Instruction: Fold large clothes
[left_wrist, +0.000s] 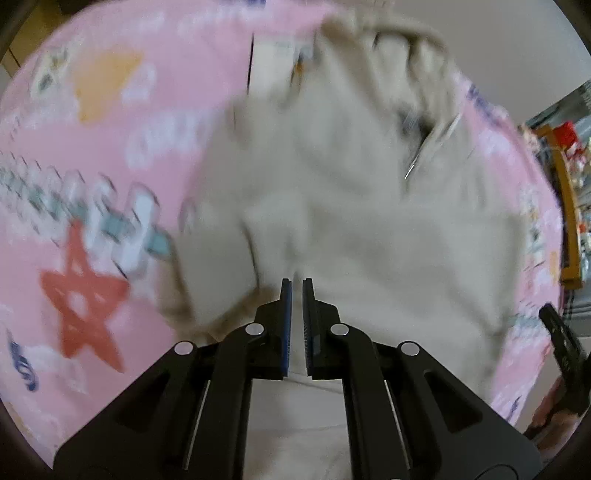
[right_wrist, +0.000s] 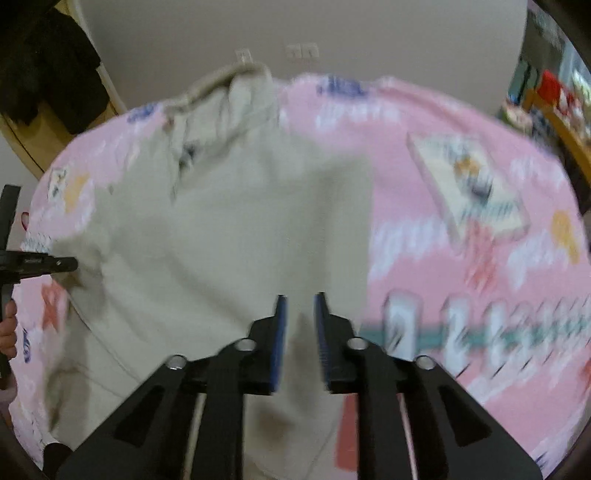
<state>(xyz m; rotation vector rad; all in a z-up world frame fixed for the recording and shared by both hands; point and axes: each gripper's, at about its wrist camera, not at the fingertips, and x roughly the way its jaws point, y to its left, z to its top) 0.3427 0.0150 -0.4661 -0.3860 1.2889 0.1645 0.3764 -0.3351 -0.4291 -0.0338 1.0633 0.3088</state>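
A large beige garment (left_wrist: 369, 206) with a collar and zip lies spread on a pink patterned blanket (left_wrist: 110, 122). In the left wrist view my left gripper (left_wrist: 297, 286) hangs over the garment's near part, its blue pads almost touching, with pale cloth in the thin gap. The right wrist view shows that gripper's tip (right_wrist: 72, 264) at the garment's (right_wrist: 221, 221) left edge, where creases gather. My right gripper (right_wrist: 300, 299) is narrowed on a fold of the beige cloth, which runs up between its pads near the garment's right edge. Everything is motion-blurred.
The blanket (right_wrist: 461, 258) carries a red star (left_wrist: 83, 299), lettering and a picture panel (right_wrist: 469, 184). A grey wall (right_wrist: 295, 33) stands behind, dark clothing (right_wrist: 44, 62) at upper left, a wooden shelf with red items (right_wrist: 554, 96) at right. A person's hand (right_wrist: 7, 332) shows at left.
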